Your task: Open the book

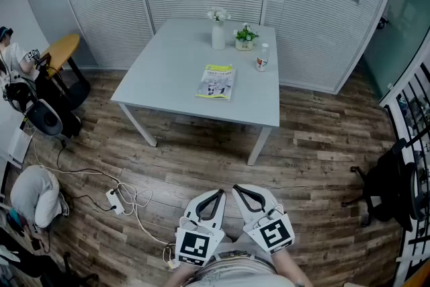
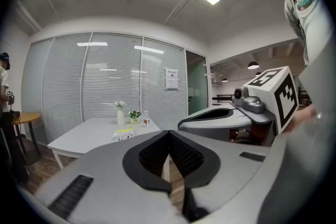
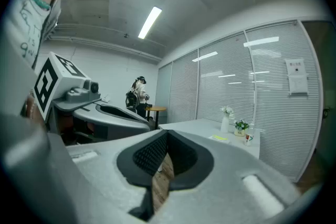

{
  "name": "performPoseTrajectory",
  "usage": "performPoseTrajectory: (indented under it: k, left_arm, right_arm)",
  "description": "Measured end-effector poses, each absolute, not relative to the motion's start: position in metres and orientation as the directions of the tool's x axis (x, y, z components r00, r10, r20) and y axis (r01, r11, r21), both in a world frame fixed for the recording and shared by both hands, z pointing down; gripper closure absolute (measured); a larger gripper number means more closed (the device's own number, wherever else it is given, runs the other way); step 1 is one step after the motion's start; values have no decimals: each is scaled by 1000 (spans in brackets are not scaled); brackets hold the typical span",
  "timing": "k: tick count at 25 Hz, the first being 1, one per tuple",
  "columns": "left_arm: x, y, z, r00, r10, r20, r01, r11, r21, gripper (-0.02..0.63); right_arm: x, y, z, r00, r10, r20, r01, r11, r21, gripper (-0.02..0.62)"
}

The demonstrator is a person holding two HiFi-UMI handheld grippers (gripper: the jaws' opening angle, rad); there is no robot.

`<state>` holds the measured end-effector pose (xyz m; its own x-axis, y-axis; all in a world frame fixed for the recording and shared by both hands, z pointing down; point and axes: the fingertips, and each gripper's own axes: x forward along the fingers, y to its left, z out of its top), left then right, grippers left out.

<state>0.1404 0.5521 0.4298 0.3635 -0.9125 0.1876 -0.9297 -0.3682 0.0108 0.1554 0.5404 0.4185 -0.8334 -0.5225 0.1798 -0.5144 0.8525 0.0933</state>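
The book (image 1: 216, 82), closed with a yellow and white cover, lies flat near the front of the white table (image 1: 168, 70). It shows small and far off in the left gripper view (image 2: 123, 134) and in the right gripper view (image 3: 220, 138). Both grippers are held close to the person's body, well short of the table and over the wooden floor. My left gripper (image 1: 218, 194) (image 2: 168, 134) is shut, with nothing between its jaws. Beside it, my right gripper (image 1: 238, 189) (image 3: 167, 134) is shut and empty too.
On the table's far side stand a white vase with flowers (image 1: 218, 33), a small potted plant (image 1: 245, 37) and a bottle (image 1: 262, 59). A power strip with cables (image 1: 115, 200) lies on the floor at the left. A black office chair (image 1: 386, 188) stands at the right, and a person (image 1: 17, 60) by a round wooden table (image 1: 59, 52) at the far left.
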Motion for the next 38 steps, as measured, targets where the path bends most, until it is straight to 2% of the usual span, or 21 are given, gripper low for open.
performPoseTrajectory:
  k: [4,16,21,32,38]
  left_arm:
    - [143,556,429,406,-899,165,-914,-398,82,607]
    - [132,542,441,394,-895,211,-919,-387,77,607]
    - [121,508,436,374,-904,209,-926,-376,30,607]
    - [83,400,421,379,-905,194,-926,-371,75,607]
    - [71,360,412,369,-911,183,-930,-360,77,607]
  right_arm:
    - [153,546,423,-841,-511,179,-504,859,90,594]
    - [143,532,434,-856,-480,193,-480,876,49,594]
    - [131,495,432,-862,-475,178,-475,879,44,594]
    - [84,389,408,-892,-429,139,-429,903,33,594]
    - [78,344,395,-885,-448,124,-445,894,52,594]
